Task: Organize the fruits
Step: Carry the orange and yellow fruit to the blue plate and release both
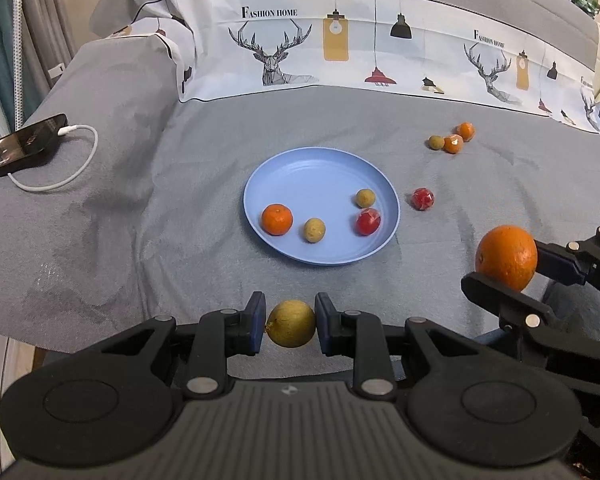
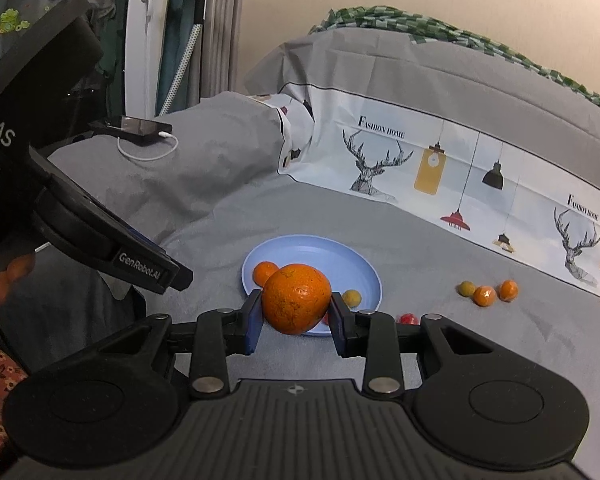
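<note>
A blue plate point(image 1: 300, 168) lies mid-bed on the grey cover and holds a small orange point(image 1: 277, 219), two yellow-green fruits point(image 1: 314, 230) and a red fruit point(image 1: 367, 221). My left gripper point(image 1: 291, 324) is shut on a yellow-green fruit point(image 1: 291, 323), held in front of the plate's near rim. To the right, my right gripper point(image 2: 296, 312) is shut on a large orange point(image 2: 296, 298), which also shows in the left wrist view as the large orange point(image 1: 506, 257). In the right wrist view this orange hides part of the blue plate point(image 2: 364, 268).
A loose red fruit point(image 1: 423, 199) lies right of the plate. Further back right sit two small oranges point(image 1: 459, 138) and a yellow-green fruit point(image 1: 435, 142). A phone point(image 1: 20, 146) on a white cable rests on the raised cover at left. A printed pillow band point(image 1: 340, 44) runs along the back.
</note>
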`<state>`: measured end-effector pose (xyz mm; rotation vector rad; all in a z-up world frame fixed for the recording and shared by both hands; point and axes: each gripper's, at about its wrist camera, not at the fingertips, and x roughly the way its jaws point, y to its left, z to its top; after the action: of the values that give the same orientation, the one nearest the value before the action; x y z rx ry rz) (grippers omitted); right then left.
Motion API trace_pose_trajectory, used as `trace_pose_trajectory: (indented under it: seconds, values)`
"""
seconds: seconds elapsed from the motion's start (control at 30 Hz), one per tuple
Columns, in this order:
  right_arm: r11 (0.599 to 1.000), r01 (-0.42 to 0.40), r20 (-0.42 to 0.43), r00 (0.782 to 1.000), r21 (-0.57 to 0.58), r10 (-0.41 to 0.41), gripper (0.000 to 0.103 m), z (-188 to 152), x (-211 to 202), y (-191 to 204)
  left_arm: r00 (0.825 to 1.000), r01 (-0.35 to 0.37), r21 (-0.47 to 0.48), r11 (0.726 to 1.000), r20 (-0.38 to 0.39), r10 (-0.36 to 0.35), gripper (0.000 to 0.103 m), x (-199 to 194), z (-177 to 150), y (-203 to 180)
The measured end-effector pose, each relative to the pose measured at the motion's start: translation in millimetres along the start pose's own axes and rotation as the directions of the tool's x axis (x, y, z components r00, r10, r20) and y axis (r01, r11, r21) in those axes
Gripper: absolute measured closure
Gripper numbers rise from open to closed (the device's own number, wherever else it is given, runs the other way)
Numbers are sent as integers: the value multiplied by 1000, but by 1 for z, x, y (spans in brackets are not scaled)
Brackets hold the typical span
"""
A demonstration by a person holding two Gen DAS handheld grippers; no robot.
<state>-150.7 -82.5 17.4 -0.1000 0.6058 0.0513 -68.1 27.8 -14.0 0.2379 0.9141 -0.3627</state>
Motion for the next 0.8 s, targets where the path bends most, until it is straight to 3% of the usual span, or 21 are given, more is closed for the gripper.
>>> trace_pose_trajectory:
  seconds: [0.4,0.8]
  values:
    - [997,36,-60,998,72,-32,67,6,48,-25,1000,1,-33,999,11,-1,74,44,48,9]
    - [993,22,-161,987,115,-4,67,10,153,-47,1000,21,-2,1000,-16,-21,74,135,105,7]
